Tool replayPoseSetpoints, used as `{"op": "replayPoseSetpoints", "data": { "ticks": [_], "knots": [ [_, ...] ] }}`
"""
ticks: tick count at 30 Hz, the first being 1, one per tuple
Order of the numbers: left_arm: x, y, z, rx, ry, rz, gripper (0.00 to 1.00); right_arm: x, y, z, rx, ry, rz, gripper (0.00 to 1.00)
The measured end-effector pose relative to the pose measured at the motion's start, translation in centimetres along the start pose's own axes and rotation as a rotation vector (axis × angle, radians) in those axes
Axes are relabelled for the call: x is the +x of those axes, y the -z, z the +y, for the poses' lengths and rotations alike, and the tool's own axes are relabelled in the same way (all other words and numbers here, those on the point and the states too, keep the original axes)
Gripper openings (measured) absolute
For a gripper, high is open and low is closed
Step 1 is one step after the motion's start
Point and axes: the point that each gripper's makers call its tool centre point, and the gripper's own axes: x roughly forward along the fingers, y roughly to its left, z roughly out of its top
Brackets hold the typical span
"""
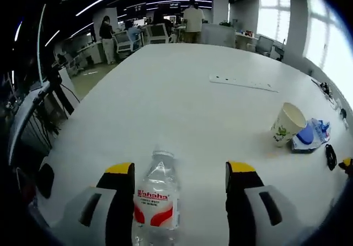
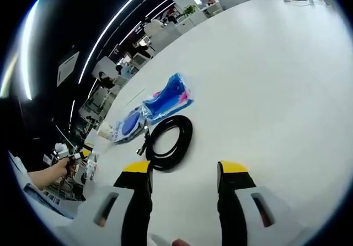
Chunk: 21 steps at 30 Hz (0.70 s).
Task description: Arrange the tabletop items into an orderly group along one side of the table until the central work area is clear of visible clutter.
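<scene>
— Straddling what with the left gripper [image 1: 180, 177]?
— Water bottle [image 1: 156, 202] between my released fingers, paper cup [image 1: 287, 124] far right on the counter [image 1: 182, 102].
— Right gripper [image 2: 185, 175]?
— Spread too, black cable [image 2: 168, 137] coiled just ahead, blue packets [image 2: 165, 100] beyond.

Bench [image 1: 182, 108] contents by count: one clear water bottle [image 1: 157, 199] with red label, at 6 o'clock in the left gripper view; one paper cup [image 1: 287, 124], tilted, at 3 o'clock; one white power strip [image 1: 242, 83] at 1 o'clock; one coiled black cable [image 2: 169, 141], centre of the right gripper view; two blue plastic packets [image 2: 168, 99] [image 2: 129, 123] at 10 o'clock of the cable; two people standing [image 1: 193, 20] [image 1: 106, 35] at 12 o'clock, beyond the bench.
</scene>
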Motion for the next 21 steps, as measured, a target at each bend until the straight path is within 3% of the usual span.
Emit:
{"op": "replayPoseSetpoints", "data": {
  "ticks": [6,21],
  "knots": [
    [1.1,-0.2,0.4,0.01,0.015,0.036,0.59,-0.1,0.3,-0.3,0.011,0.017,0.004,0.46],
    [4.1,1.0,1.9,0.013,0.009,0.147,0.43,0.0,0.9,-0.1,-0.016,0.034,0.04,0.46]
  ]
}}
